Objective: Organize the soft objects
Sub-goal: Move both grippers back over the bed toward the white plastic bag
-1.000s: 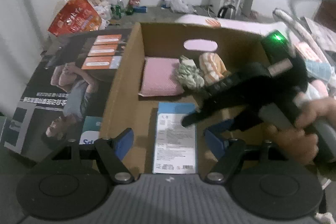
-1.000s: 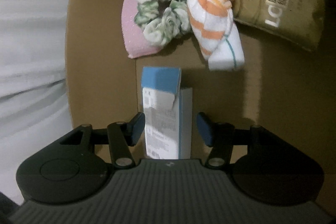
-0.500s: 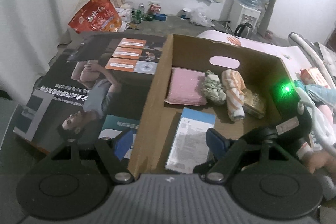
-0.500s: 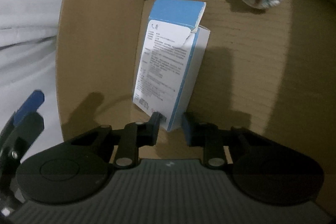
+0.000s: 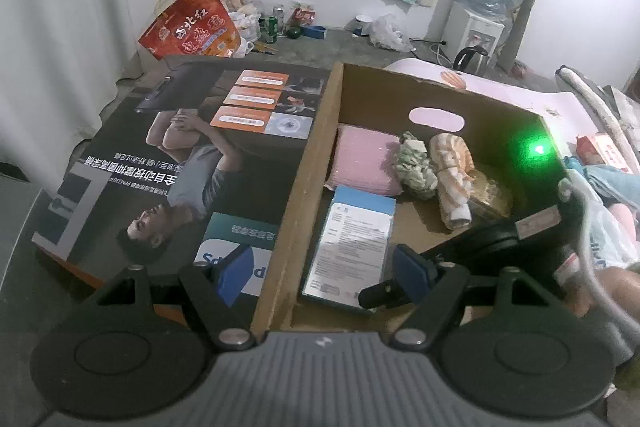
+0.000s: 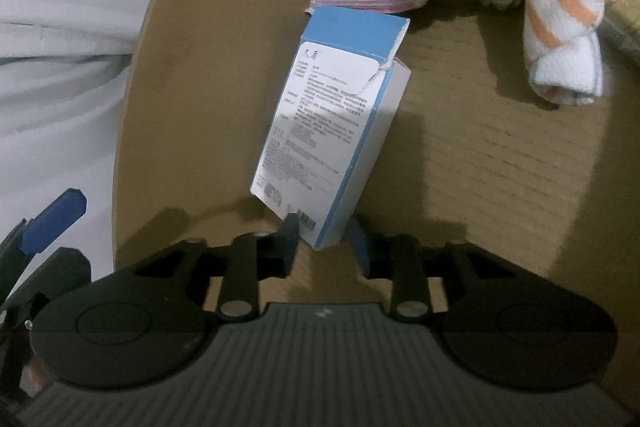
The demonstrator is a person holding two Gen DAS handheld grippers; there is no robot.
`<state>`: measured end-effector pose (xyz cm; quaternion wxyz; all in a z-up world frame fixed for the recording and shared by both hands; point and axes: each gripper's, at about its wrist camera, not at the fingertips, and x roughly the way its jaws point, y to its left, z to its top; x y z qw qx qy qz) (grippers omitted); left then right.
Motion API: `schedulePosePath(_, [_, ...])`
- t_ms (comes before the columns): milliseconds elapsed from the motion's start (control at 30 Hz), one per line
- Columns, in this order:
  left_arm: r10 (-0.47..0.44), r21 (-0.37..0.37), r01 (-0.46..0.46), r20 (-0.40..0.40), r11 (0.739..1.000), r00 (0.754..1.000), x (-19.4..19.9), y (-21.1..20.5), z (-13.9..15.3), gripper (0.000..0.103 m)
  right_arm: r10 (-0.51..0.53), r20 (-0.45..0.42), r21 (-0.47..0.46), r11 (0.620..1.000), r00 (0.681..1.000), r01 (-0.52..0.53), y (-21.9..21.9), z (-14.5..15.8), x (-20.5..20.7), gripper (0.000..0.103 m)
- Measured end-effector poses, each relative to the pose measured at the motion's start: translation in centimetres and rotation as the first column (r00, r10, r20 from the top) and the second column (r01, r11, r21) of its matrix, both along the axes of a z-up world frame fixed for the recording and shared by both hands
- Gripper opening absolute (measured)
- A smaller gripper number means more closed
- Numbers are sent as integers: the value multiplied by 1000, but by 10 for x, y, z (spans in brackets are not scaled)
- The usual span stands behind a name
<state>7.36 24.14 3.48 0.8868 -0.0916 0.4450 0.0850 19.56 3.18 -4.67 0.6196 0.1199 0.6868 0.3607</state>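
Note:
An open cardboard box [image 5: 308,163] holds a pink cloth [image 5: 366,163], a green-and-white scrunchie [image 5: 414,167], a rolled orange-striped towel [image 5: 452,179] and a gold packet [image 5: 490,197] along its far side. A blue-and-white carton [image 5: 352,243] lies flat on the box floor nearer me. My left gripper [image 5: 322,273] is open and straddles the box's left wall, one finger outside, one inside. My right gripper [image 6: 324,241] is low in the box, its jaws opening, with the near corner of the carton [image 6: 332,131] between them; the right pad stands off it.
A large printed flat carton [image 5: 180,163] lies left of the box. A red bag [image 5: 188,27], cans and a water dispenser [image 5: 476,31] stand by the far wall. Clothes and bags [image 5: 608,187] pile up right of the box, by a person's hand [image 5: 616,287].
The right gripper drew back toward the box's near side; its jaws narrowed at the carton's corner, then widened. The left gripper shifted left, now astride the box wall.

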Motion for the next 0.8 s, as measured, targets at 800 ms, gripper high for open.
schedulePosePath(800, [-403,-1,406,121,914,907,-18,-194,28,88,-603,303,504,759,738,413,-421,131,-77,73])
